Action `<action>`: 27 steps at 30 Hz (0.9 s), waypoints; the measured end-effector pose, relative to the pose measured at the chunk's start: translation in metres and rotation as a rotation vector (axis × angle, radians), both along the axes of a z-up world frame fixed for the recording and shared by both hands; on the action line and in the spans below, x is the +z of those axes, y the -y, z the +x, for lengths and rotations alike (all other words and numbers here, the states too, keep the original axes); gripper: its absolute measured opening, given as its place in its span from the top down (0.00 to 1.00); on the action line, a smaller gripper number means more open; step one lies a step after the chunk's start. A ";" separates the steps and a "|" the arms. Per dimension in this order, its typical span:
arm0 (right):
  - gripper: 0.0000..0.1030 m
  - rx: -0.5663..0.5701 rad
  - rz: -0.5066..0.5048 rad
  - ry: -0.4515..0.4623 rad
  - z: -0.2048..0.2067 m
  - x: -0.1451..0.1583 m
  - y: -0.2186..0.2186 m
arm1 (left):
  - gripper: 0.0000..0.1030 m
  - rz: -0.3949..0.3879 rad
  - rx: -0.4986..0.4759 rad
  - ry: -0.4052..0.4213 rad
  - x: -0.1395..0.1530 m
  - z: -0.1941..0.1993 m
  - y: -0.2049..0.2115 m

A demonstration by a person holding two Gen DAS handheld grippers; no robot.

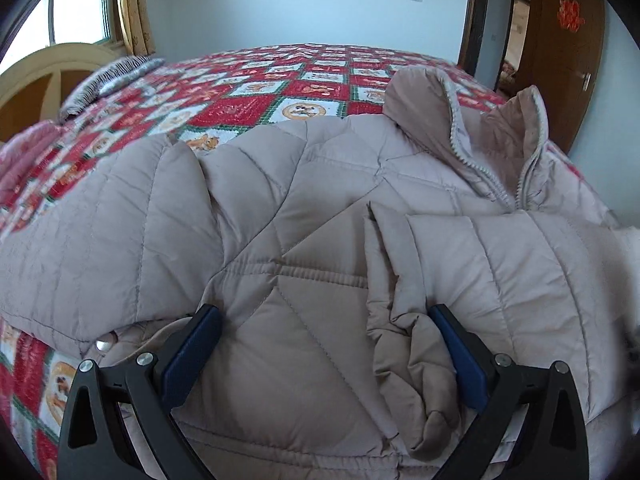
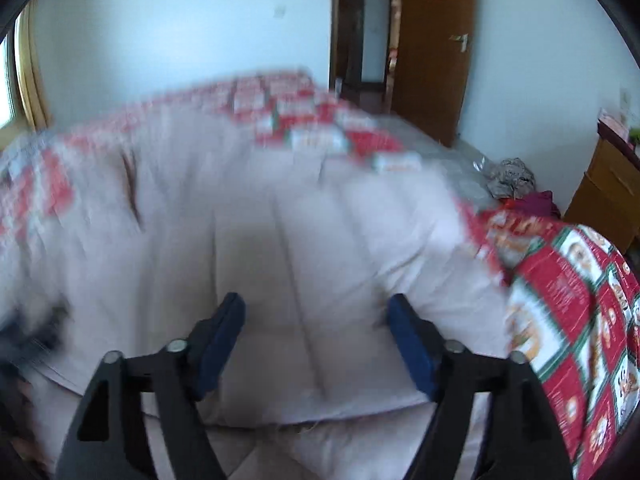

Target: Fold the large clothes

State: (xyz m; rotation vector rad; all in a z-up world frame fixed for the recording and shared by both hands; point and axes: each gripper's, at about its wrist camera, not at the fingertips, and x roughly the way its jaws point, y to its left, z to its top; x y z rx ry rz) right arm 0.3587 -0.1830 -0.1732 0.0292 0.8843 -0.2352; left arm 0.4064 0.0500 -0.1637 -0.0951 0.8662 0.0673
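Note:
A large beige quilted puffer jacket (image 1: 312, 208) lies spread on the bed, collar and zipper (image 1: 496, 148) at the far right, one sleeve (image 1: 404, 320) folded across the front. My left gripper (image 1: 324, 316) is open just above the jacket, its blue-padded jaws on either side of the sleeve cuff. The right wrist view is blurred by motion. It shows the jacket (image 2: 304, 240) as a pale quilted mass, with my right gripper (image 2: 316, 308) open and empty over it.
The bed carries a red, white and green patchwork quilt (image 1: 256, 92) that hangs over the near right corner (image 2: 568, 320). A striped pillow (image 1: 112, 80) and wooden headboard (image 1: 48, 68) lie far left. A wooden door (image 2: 436, 40) and dresser (image 2: 604, 188) stand on the right.

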 end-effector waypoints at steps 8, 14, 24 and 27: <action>0.09 0.008 0.047 0.025 0.000 0.001 0.013 | 0.01 -0.091 0.087 0.097 0.049 -0.053 -0.092; 0.08 0.006 0.034 0.026 0.000 0.002 0.002 | 0.01 -0.032 0.539 0.158 0.066 -0.081 -0.252; 0.08 0.006 0.019 0.029 -0.012 0.004 -0.002 | 0.01 -0.340 0.966 0.062 -0.005 -0.098 -0.380; 0.08 0.005 0.017 0.030 -0.011 0.004 -0.003 | 0.02 -0.252 0.960 0.057 -0.009 -0.087 -0.372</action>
